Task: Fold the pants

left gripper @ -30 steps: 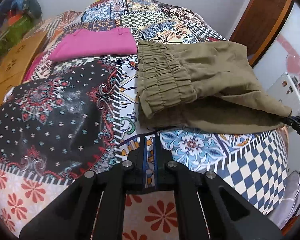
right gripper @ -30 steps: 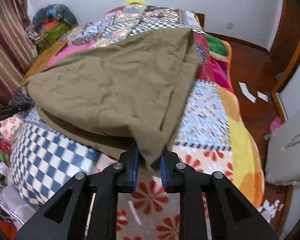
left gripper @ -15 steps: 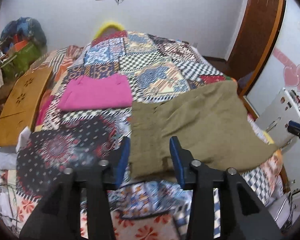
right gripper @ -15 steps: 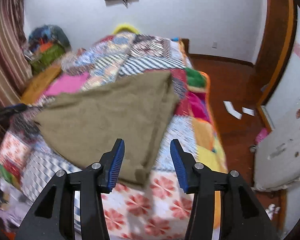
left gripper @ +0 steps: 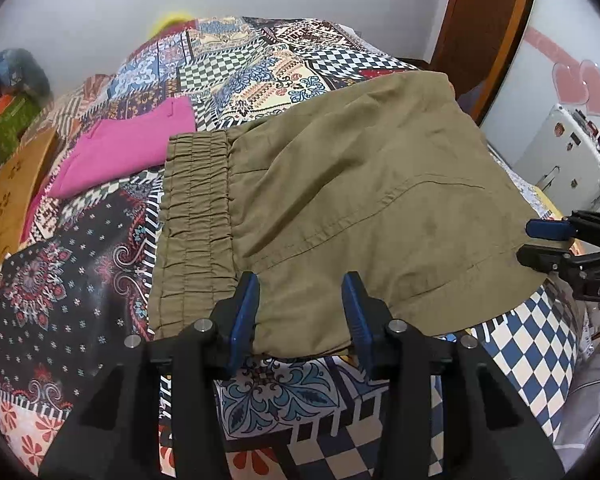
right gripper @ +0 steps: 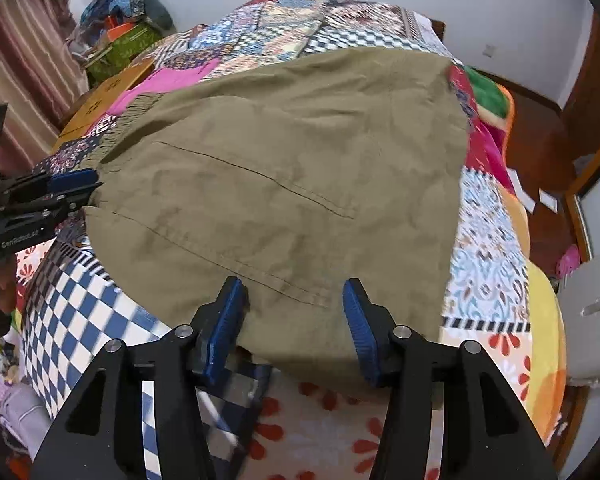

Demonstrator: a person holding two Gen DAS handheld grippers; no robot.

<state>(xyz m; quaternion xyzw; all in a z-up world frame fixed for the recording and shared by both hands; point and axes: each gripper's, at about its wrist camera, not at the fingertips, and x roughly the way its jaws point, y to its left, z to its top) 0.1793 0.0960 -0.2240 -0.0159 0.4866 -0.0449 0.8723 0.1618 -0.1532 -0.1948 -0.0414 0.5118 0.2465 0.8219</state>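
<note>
Olive-green pants lie folded flat on the patchwork bedspread, with the gathered elastic waistband at the left. My left gripper is open at the near edge of the pants, beside the waistband, holding nothing. My right gripper is open at the pants' other near corner, also empty. Each gripper shows in the other's view: the right one in the left wrist view, the left one in the right wrist view.
A folded pink garment lies beyond the waistband. A wooden board rests along the bed's left side, with bags piled beyond it. A white case stands to the right of the bed. A wooden door is beyond.
Both grippers were shut a second ago, the right one on the pants' corner. Both have opened, let go, pulled back, then come close again to the near edge. The pants now lie flat.
</note>
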